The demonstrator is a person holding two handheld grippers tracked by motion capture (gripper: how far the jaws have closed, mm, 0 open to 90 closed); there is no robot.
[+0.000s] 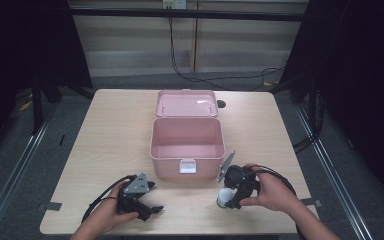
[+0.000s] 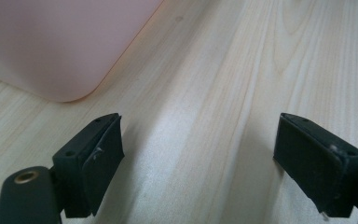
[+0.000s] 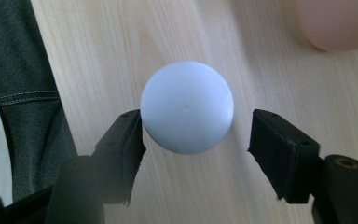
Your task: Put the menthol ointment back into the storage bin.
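The pink storage box (image 1: 187, 145) stands open and empty at the middle of the table (image 1: 110, 140), its lid (image 1: 187, 103) folded back toward 12 o'clock, so the packing looks hardly begun. The white-capped bottle (image 1: 224, 197) stands upright on the table at about 5 o'clock of the box, between the right gripper (image 1: 228, 196) fingers (image 3: 121, 144): one touches its cap, the other stands off, so no grip yet. The left gripper (image 1: 152, 207) rests at 7 o'clock, fingers wide apart and empty.
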